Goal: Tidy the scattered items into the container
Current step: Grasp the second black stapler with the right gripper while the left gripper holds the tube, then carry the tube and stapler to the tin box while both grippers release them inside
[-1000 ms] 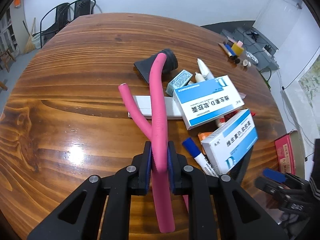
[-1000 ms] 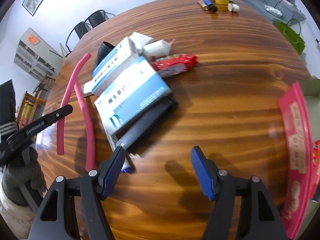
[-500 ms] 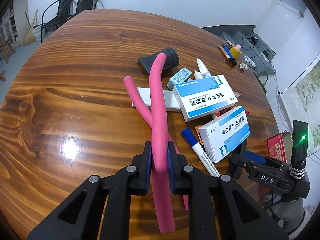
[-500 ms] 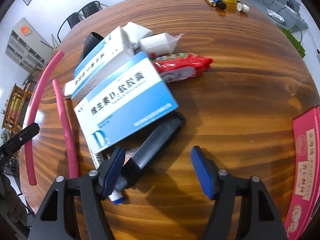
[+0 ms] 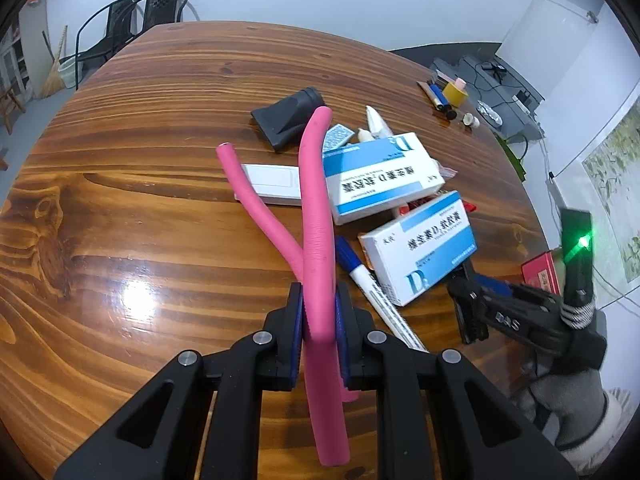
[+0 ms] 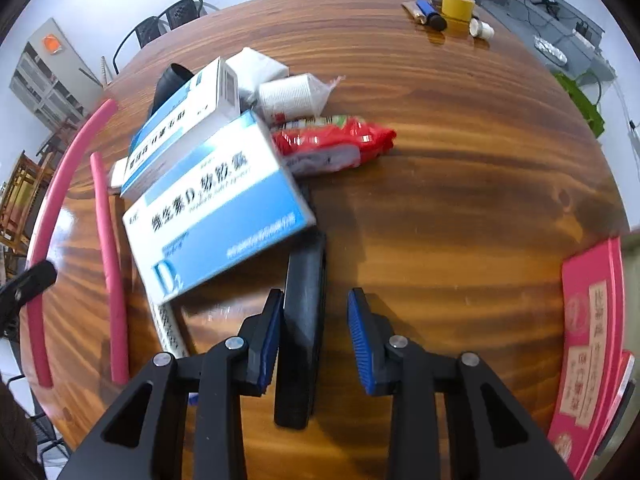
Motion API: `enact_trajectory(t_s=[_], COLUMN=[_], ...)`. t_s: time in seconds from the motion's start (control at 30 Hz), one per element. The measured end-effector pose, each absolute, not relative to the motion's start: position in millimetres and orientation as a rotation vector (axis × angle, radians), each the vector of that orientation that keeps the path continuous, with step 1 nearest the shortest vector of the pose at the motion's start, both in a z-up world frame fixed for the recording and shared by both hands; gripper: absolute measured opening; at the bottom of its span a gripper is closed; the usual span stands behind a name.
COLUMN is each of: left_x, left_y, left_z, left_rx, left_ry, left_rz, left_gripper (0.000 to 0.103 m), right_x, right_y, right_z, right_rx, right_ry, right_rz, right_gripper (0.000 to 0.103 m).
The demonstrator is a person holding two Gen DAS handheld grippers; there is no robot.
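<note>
My left gripper (image 5: 319,312) is shut on a bent pink foam tube (image 5: 316,208), held above the wooden table (image 5: 140,200); the tube also shows in the right wrist view (image 6: 60,184). My right gripper (image 6: 314,320) is open, its jaws on either side of a flat black bar (image 6: 304,304) lying on the table; it also shows in the left wrist view (image 5: 466,304). Two blue-and-white boxes (image 6: 216,204) (image 6: 180,124) lie stacked just left of the bar. The pink container (image 6: 592,336) is at the right edge.
A red packet (image 6: 332,144), a white wrapped roll (image 6: 292,98), a black nozzle (image 5: 286,122), a blue-capped marker (image 5: 372,288) and a flat white box (image 5: 272,184) lie around the boxes. Yellow tape (image 6: 456,6) and small items sit at the far edge.
My right gripper has moved in toward the pile and narrowed; the black bar now lies between its jaws. My left gripper still holds the pink tube, little moved.
</note>
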State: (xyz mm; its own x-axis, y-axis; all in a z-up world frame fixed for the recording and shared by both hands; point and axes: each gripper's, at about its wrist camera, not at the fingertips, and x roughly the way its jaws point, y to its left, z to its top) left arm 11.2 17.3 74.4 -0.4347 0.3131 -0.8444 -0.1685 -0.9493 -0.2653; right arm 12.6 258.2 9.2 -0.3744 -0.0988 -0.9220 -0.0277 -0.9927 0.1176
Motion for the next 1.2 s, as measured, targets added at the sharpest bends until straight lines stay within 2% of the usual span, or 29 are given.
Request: enact_trajectory(t_s=[0.03, 0.13, 0.53, 0.67, 0.93, 1.2], left_x=[13.5, 19.5, 40.0, 48.7, 66.6, 85.0], left_y=[19.5, 23.7, 73.3, 109.5, 185.4, 268.2], left_z=[76.2, 80.9, 101.3, 110.7, 129.0, 138.5], left_rx=[-1.474, -1.466, -1.404, -1.367, -1.288, -1.231], left_ry=[-0.197, -0.191, -0.155, -0.118, -0.056, -0.031], left_rz=[2.436, 2.439, 2.413, 2.379, 2.299, 2.191], left_gripper=[0.016, 0.016, 0.016, 0.016, 0.016, 0.016], right_x=[12.3, 17.7, 81.5, 79.9, 147.6, 197.2], right_y=[257.9, 258.9, 307.4, 339.1, 423.9, 495.2], right_z=[9.0, 7.4, 43.7, 68.0, 123.4, 124.8], right_rx=[1.73, 1.724, 1.581, 1.522, 1.424, 1.453], right_ry=[-0.174, -0.214, -0.423, -0.48, -0.601, -0.683], right_rz=[-2.559, -2.519, -2.5, -2.549, -2.655, -2.752], right_gripper=[0.036, 0.018, 0.018, 0.018, 0.018, 0.018])
